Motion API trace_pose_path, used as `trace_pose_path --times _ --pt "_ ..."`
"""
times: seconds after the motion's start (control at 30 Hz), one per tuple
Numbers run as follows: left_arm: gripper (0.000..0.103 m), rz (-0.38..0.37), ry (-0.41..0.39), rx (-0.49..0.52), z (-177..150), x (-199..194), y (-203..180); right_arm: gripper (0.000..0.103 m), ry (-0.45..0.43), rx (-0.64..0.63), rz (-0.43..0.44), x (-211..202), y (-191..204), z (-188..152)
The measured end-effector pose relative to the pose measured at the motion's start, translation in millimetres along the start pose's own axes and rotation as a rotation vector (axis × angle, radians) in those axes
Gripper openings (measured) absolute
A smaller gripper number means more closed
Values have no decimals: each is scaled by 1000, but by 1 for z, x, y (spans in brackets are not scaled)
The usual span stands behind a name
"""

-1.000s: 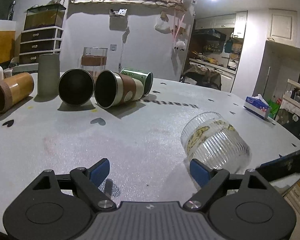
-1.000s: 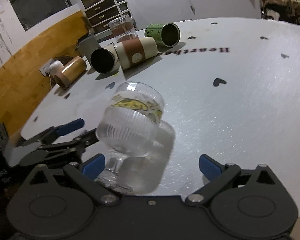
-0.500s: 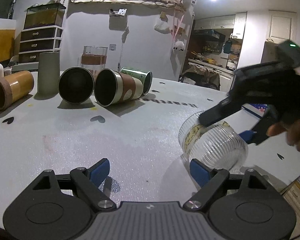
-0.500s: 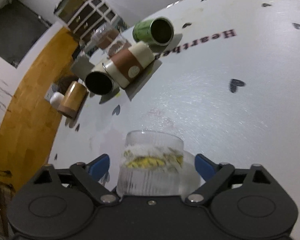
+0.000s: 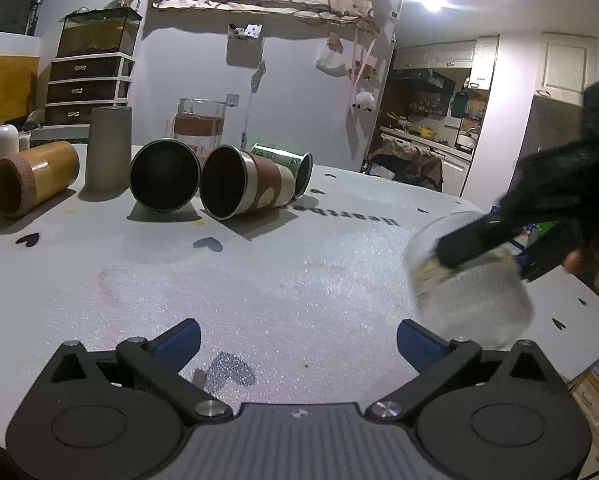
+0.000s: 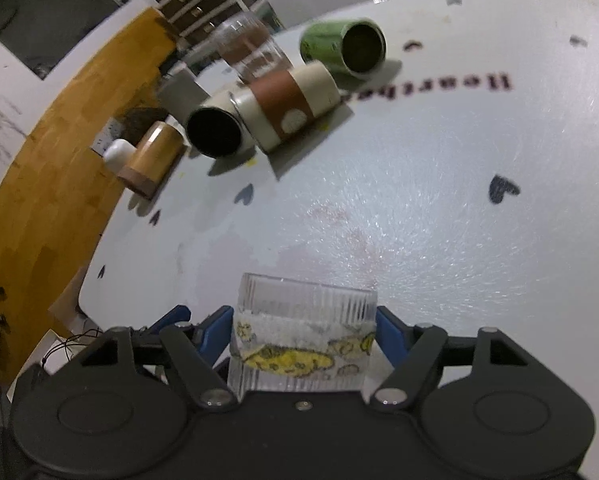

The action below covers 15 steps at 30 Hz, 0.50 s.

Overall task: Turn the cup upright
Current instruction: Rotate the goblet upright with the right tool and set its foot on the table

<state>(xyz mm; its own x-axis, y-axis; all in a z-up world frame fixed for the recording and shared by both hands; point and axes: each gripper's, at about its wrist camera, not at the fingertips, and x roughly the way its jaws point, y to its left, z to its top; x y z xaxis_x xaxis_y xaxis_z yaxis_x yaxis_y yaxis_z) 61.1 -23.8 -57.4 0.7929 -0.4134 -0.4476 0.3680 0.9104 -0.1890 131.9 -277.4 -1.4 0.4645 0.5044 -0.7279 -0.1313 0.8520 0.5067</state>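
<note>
A clear ribbed glass cup (image 6: 303, 340) with a yellow print sits between my right gripper's blue pads; the right gripper (image 6: 304, 330) is shut on it, its mouth pointing away from the camera. In the left wrist view the same cup (image 5: 469, 284) is blurred and tilted at the right, with the right gripper (image 5: 495, 244) clamped around it from above right. My left gripper (image 5: 297, 338) is open and empty, low over the white table (image 5: 259, 280), left of the cup.
Several cups lie on their sides at the back: a bamboo one (image 5: 33, 178), a dark-mouthed one (image 5: 165, 180), a brown-banded one (image 5: 243, 186), a green one (image 5: 289, 166). A grey cup (image 5: 109, 146) and a glass (image 5: 197, 126) stand upright. The table edge is near right.
My right gripper has come down over the ribbed glass cup and shut on it; the cup has lifted and tilted. The left gripper has stayed still.
</note>
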Motion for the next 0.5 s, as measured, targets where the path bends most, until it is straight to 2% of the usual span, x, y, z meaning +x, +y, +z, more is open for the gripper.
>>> trace_pose_path --times 0.2,0.33,0.5 --pt "103 -6 -9 18 -1 -1 -6 75 -126 -124 -74 -47 7 -13" --pt "103 -11 -11 35 0 -1 -10 74 -217 -179 -188 -67 0 -6" --pt "103 -9 -8 43 -1 1 -11 74 -314 -126 -374 -78 -39 22"
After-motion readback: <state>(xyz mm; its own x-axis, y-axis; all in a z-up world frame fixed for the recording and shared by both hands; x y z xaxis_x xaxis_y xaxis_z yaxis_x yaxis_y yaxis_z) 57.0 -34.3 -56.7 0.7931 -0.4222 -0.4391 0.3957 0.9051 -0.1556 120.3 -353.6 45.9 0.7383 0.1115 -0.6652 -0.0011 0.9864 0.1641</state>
